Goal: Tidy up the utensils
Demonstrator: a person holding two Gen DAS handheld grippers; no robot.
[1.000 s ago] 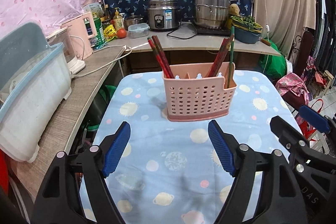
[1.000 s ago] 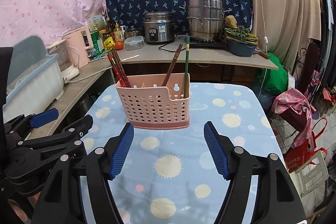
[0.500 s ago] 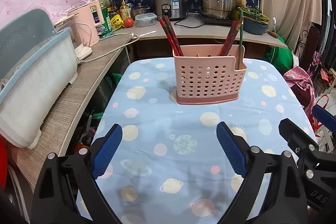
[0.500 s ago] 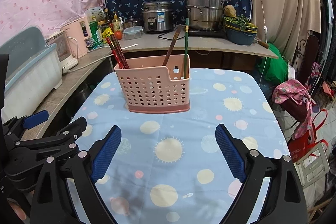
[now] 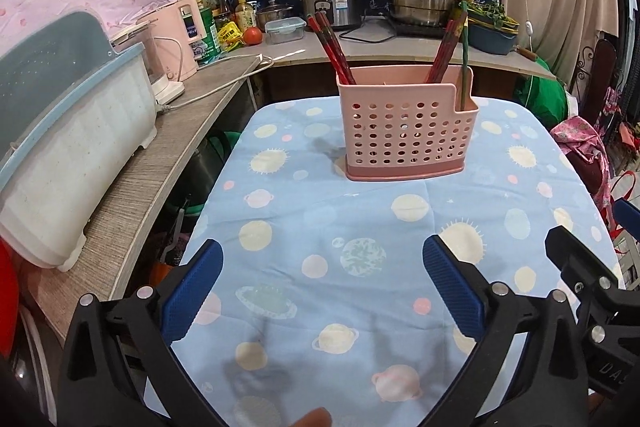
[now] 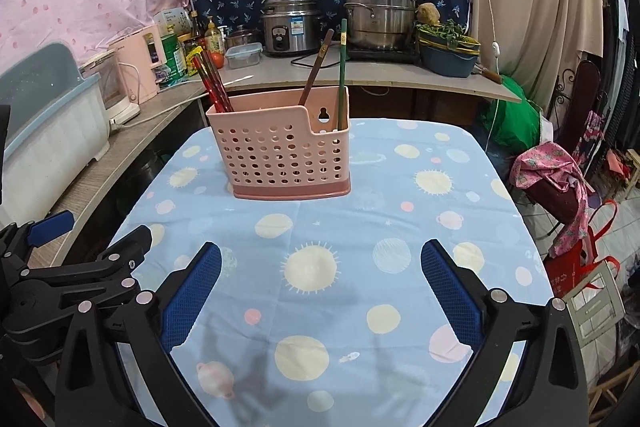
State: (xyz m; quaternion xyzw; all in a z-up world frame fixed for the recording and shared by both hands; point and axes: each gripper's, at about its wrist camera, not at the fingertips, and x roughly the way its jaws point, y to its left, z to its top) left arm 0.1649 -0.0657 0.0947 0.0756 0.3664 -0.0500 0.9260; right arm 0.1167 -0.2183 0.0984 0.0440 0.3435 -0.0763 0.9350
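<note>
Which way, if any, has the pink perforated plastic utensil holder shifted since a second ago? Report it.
No. The pink perforated plastic utensil holder stands beside the same yellow sun print on the blue tablecloth.

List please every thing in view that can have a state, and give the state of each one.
Pink utensil holder: upright on the table, nothing gripping it.
Red chopsticks: standing in the holder, leaning left.
Brown chopstick: in the holder, tilted.
Green chopstick: in the holder's end section, nearly upright.
Left tongs: jaws opening, nothing between them.
Right tongs: jaws opening, nothing between them.
Clear food box: lid on.
Steel steamer pot: lid on.
</note>
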